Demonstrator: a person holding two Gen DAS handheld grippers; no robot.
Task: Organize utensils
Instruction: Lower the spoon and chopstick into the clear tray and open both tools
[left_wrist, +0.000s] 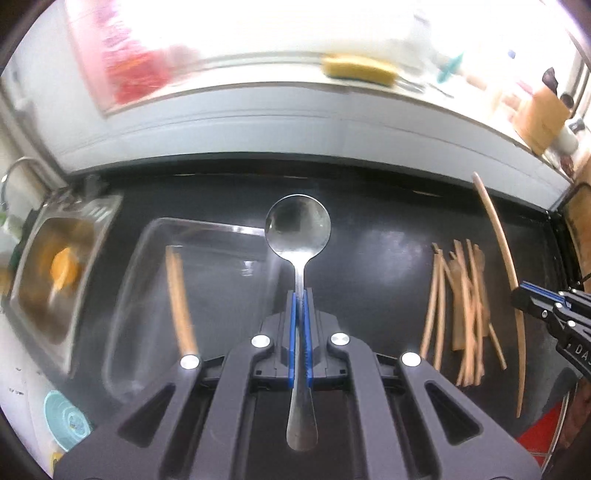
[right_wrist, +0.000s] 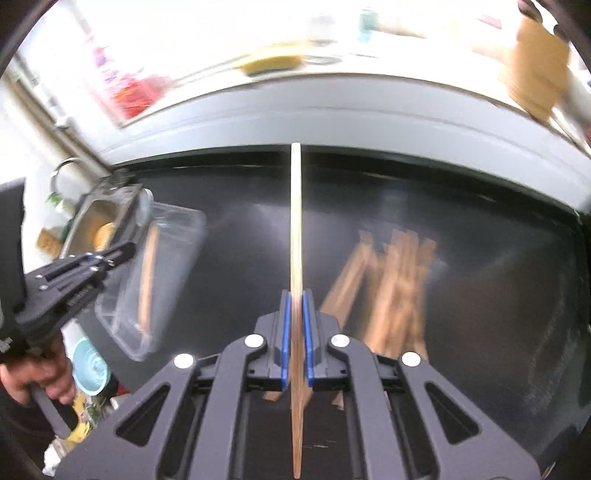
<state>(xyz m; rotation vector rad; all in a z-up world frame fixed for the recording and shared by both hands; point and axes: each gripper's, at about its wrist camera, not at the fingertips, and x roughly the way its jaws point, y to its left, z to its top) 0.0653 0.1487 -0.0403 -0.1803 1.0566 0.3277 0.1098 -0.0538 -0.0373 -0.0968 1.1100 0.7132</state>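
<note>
Left wrist view: left gripper (left_wrist: 300, 295) is clamped tight on a metal spoon (left_wrist: 298, 229), pinching the neck w/ the bowl sticking out ahead and the handle running back under the cam, all held above the dark counter (left_wrist: 376, 254). Right gripper (right_wrist: 295, 299) is clenched on one long wooden stick (right_wrist: 296, 221), held edge-on, also up off the counter.

Step in hand, by my guess: carry both pieces over to the clear tray (left_wrist: 207, 236) at the left, next to the sink (left_wrist: 55, 258). To do it well: keep the pinch firm, since the spoon is gripped at a thin spot & could swivel; bring each piece low over the tray, line it up lengthwise w/ the wooden piece (left_wrist: 179, 299) already lying inside, then let go. One hand at a time, so the grippers don't cross.

Count: 1 spoon, 1 stick in hand, 1 wooden piece in the tray, 1 tray. Loose wooden pile (left_wrist: 461, 306) on the right of the counter: roughly a dozen, overlapping, exact no. can't be told.
</note>
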